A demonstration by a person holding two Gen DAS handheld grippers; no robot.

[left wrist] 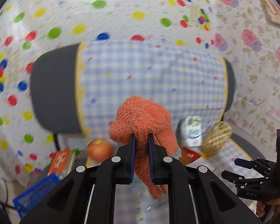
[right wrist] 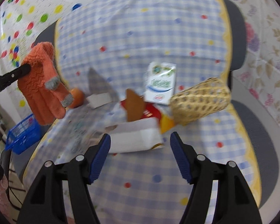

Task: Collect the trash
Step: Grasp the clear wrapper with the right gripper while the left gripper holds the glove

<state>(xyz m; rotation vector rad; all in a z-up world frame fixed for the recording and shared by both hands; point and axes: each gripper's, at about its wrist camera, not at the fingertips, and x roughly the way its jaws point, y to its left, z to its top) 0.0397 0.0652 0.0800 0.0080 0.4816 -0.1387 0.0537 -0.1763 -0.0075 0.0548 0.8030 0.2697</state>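
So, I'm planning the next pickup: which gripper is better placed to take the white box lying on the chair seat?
The right gripper. Its jaws stand open with nothing in them, and the white box lies just ahead of them. The left gripper is shut on the orange glove, held up off the seat.

Left tool (left wrist: 141, 136) clamped tight, raised; right tool (right wrist: 140, 140) wide apart, angled down.
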